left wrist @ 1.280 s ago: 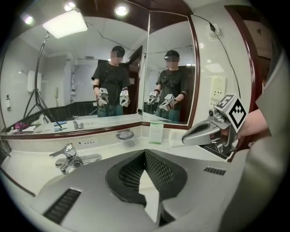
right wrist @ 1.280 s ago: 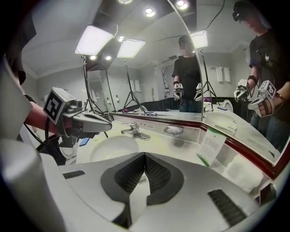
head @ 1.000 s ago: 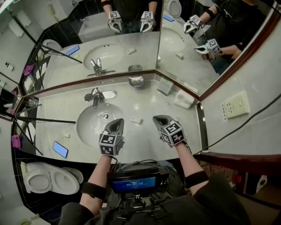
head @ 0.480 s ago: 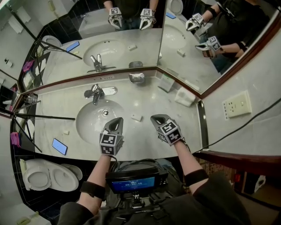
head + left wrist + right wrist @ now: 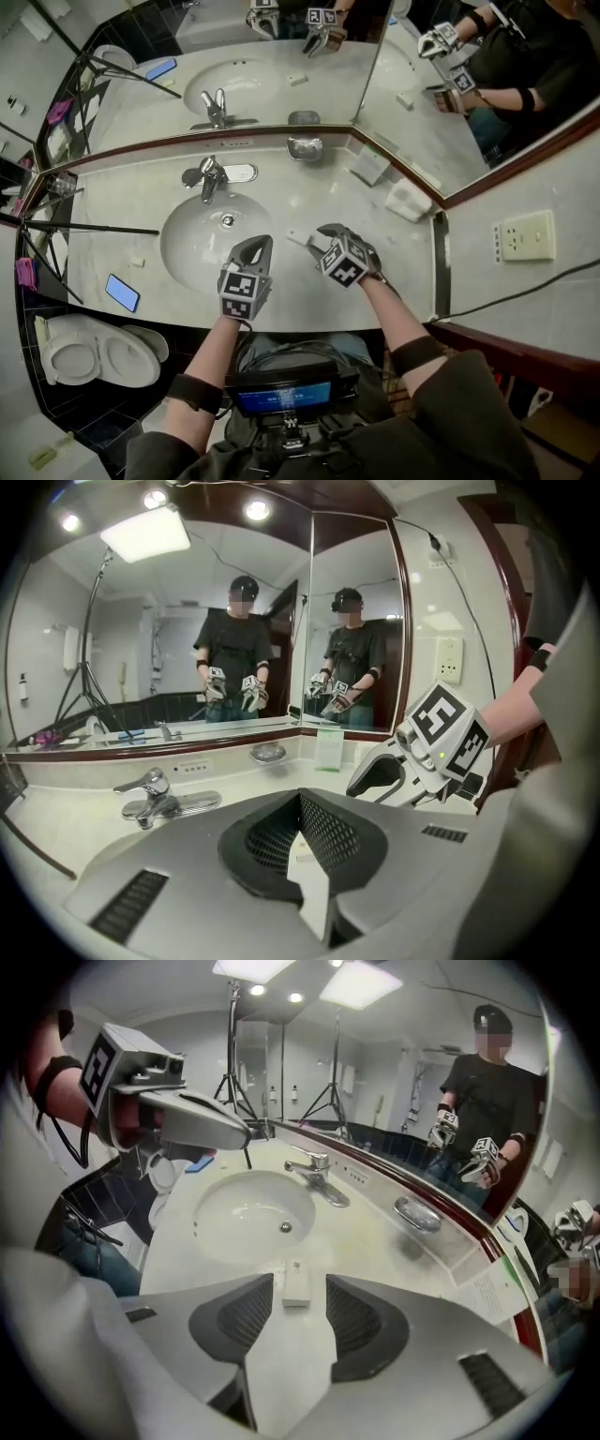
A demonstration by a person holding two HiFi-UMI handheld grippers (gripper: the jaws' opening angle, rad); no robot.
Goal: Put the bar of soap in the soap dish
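The small white bar of soap (image 5: pixel 296 237) (image 5: pixel 296 1285) lies flat on the pale counter, just right of the sink basin (image 5: pixel 208 240). My right gripper (image 5: pixel 317 238) (image 5: pixel 300 1305) points down at it. Its jaws have just been opening and now stand apart, one on each side of the bar, with the pads not touching it. The metal soap dish (image 5: pixel 305 148) (image 5: pixel 417 1213) (image 5: pixel 268 753) stands at the back by the mirror, well beyond the soap. My left gripper (image 5: pixel 255 244) (image 5: pixel 301 829) hovers shut and empty over the front rim of the basin.
A chrome faucet (image 5: pixel 212 175) stands behind the basin. A printed card (image 5: pixel 370 165) and a white folded item (image 5: pixel 409 199) sit at the back right corner. A phone (image 5: pixel 122 292) lies at the counter's front left. Mirrors line the back, and a tripod leg (image 5: pixel 89 228) crosses the left.
The right gripper has moved left and down to the soap, rolled, and opened its jaws around it. The left gripper has stayed where it was, shut.
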